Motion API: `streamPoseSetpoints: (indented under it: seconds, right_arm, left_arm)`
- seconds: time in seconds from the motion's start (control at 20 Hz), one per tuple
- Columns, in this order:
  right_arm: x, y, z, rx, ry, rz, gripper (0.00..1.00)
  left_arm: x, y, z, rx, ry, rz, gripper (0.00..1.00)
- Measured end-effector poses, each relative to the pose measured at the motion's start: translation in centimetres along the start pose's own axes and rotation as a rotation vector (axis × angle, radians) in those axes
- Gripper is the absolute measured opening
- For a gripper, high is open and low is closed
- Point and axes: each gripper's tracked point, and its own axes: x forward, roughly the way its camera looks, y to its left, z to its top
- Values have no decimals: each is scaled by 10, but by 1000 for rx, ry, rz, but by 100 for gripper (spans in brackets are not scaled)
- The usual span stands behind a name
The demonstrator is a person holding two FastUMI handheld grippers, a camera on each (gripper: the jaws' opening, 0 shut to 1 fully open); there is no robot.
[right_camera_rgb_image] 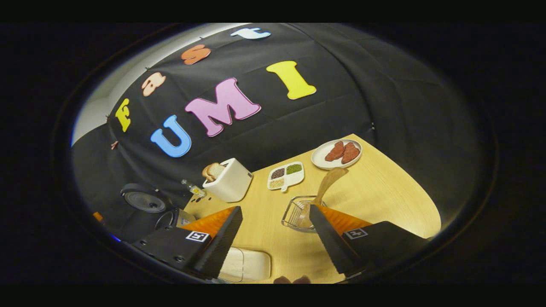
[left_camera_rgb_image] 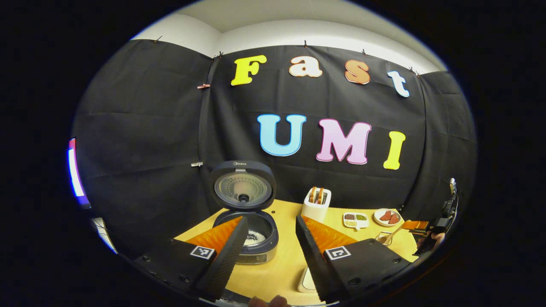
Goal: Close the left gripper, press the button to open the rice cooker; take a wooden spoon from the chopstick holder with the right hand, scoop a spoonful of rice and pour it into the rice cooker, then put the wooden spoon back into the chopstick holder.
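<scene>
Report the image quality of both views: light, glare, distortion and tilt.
Left gripper view: level and sharp; fisheye bowing curves the table; light glints off the inside of the rice cooker lid; a bright glow at the left edge. Right gripper view: dimmer, tilted, so the table slopes; wooden spoon and wire holder stay readable.

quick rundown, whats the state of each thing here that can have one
rice cooker: lid up, rice in the pot
wooden spoon: standing in the chopstick holder, not gripped
toaster: bread in its slots
left tool: open, holding nothing
right tool: open, holding nothing
</scene>
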Motion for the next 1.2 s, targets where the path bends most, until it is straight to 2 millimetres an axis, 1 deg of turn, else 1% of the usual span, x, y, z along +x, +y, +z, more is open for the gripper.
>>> streamPoseSetpoints:
  seconds: [0.1,0.2,0.25,0.35,0.45,0.55,0.6,0.7,0.8,0.9,1.05,1.15,1.2]
  right_arm:
    - [-12,23,-7,-10,6,14,98]
    - [-25,43,-12,-30,-4,5,98]
    - [-32,57,-17,-40,-8,8,98]
    - [-44,81,-25,-69,-18,10,98]
    - [-53,105,-40,-84,-6,6,98]
    - [-63,127,-52,-92,-12,0,98]
    - [-67,137,-59,-99,-12,-5,98]
    - [-75,154,-76,-118,-7,-19,98]
    - [-82,166,-97,-128,17,-40,98]
    - [-90,177,-110,-135,25,-57,99]
    - [-99,186,-132,-157,63,-74,98]
    - [-104,189,-133,-163,68,-86,99]
    - [-105,191,-132,-162,65,-91,98]
  left_arm:
    - [9,12,8,-33,-28,-14,79]
    - [20,26,11,-56,-33,-28,79]
    - [25,34,15,-64,-45,-37,79]
    - [36,50,26,-64,-72,-43,79]
    - [49,61,41,-62,-107,-69,80]
    - [65,70,57,-55,-151,-94,81]
    - [76,76,63,-56,-167,-105,81]
    - [99,81,79,-72,-199,-138,81]
    - [125,90,92,-88,-228,-152,81]
    - [150,98,103,-112,-247,-155,81]
    - [189,104,119,-136,-259,-144,81]
    - [216,110,123,-132,-264,-119,81]
    - [229,110,117,-128,-238,-112,81]
